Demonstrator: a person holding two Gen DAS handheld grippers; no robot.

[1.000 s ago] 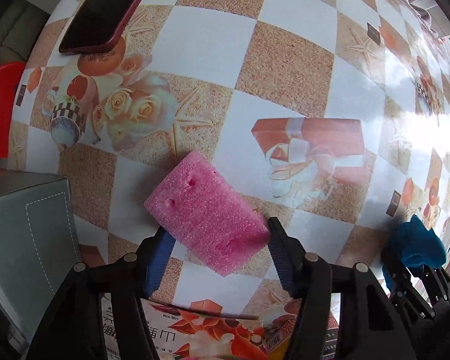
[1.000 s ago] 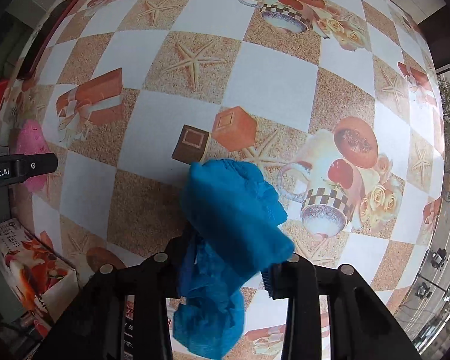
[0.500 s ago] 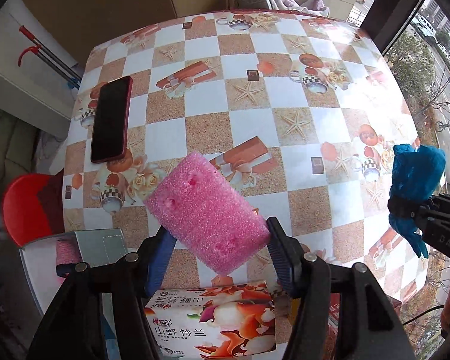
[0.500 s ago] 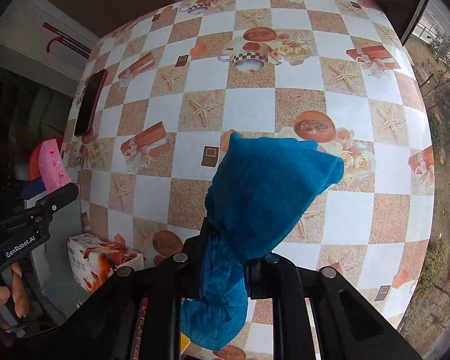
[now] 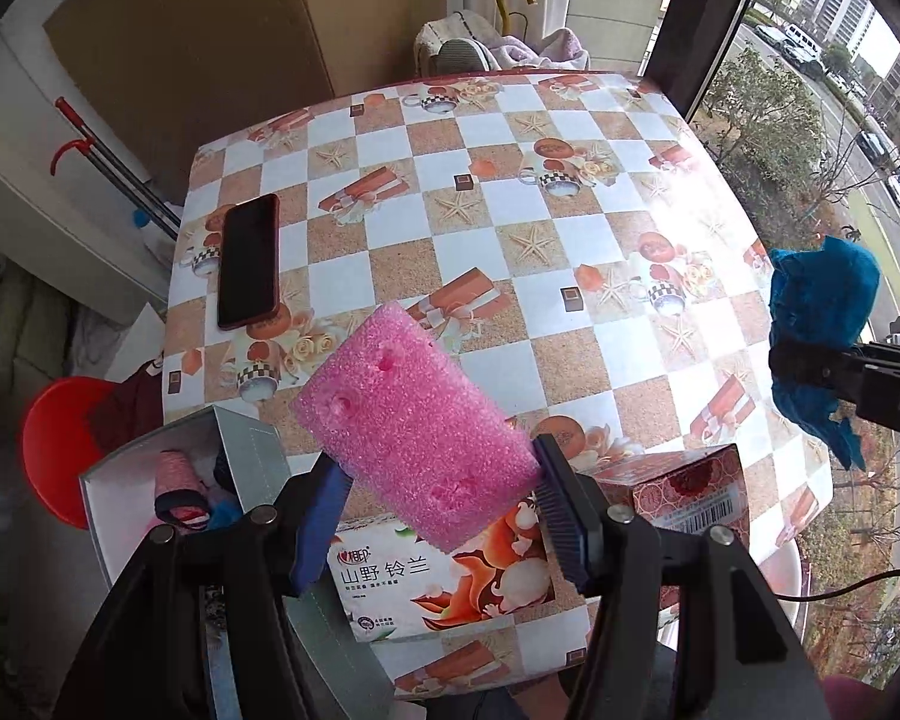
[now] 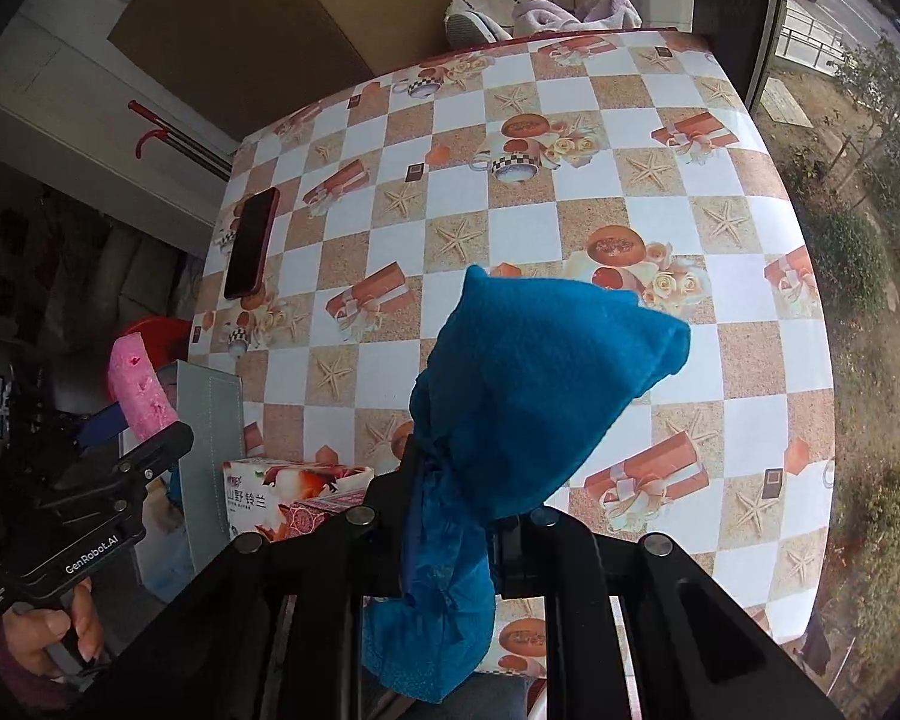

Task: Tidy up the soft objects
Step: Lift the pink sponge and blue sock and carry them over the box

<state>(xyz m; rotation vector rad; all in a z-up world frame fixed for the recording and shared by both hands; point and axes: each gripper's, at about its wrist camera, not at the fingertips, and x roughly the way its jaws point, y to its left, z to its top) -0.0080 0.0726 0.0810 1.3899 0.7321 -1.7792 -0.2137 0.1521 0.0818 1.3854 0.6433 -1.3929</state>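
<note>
My left tongs clamp the pink foam block and my right tongs pinch the blue cloth, both high above the counter, probably bound for the grey box.

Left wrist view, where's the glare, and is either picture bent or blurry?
Left wrist view: window glare washes out the tablecloth near its right edge; fisheye bows the table edges. Right wrist view: same bowing, even light, the cloth sharp, no obvious blur.

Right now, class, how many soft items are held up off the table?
2. The pink foam block sits in the left gripper; the blue fleece cloth hangs from the right gripper. More may lie hidden in the grey box.
</note>
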